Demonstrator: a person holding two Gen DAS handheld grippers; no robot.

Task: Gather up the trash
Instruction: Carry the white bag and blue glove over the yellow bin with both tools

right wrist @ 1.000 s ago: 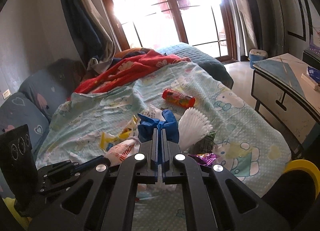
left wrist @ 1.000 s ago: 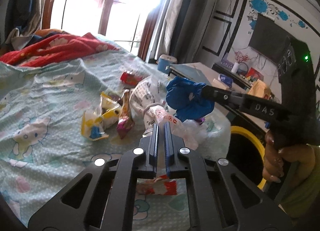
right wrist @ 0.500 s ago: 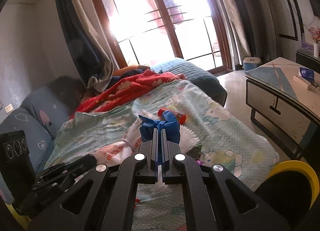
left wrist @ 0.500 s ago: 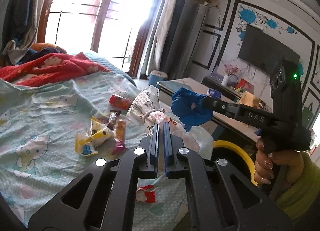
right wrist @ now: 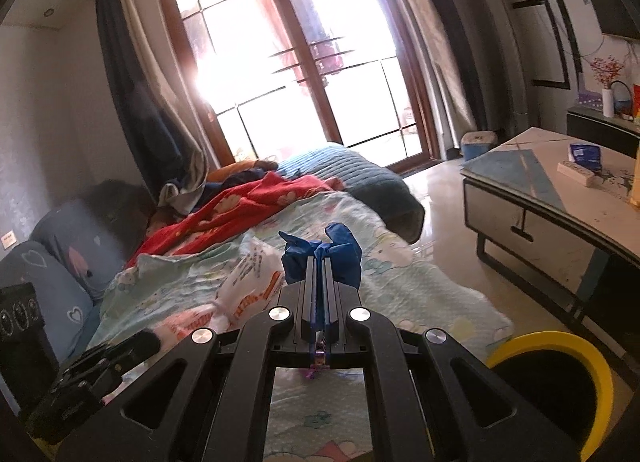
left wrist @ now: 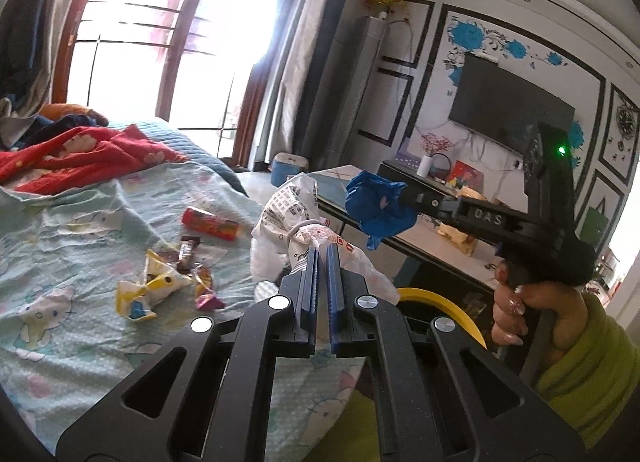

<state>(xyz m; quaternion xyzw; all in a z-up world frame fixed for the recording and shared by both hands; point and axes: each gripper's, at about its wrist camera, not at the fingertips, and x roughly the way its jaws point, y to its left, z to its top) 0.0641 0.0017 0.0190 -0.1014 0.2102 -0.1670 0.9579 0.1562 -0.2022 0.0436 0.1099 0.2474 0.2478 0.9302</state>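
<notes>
Bed sheet (left wrist: 72, 230) in pale green with cartoon cats covers the near bed, red floral blanket (left wrist: 76, 158) bunched at its far left, blue quilt (right wrist: 352, 174) at the far end by the big wood-framed window (right wrist: 288, 62) with curtains (right wrist: 148, 110) on its left. On the right, low grey-topped table (right wrist: 560, 198) with a white power strip (right wrist: 576, 174) and blue packet (right wrist: 586, 154) on it, small blue bin (left wrist: 289, 168) on the floor near the window. Far right wall has black TV (left wrist: 508, 110), blue flower decals (left wrist: 468, 34), white vase with pink flowers (left wrist: 426, 160); grey heart-print pillows (right wrist: 60, 262) on the far left.
</notes>
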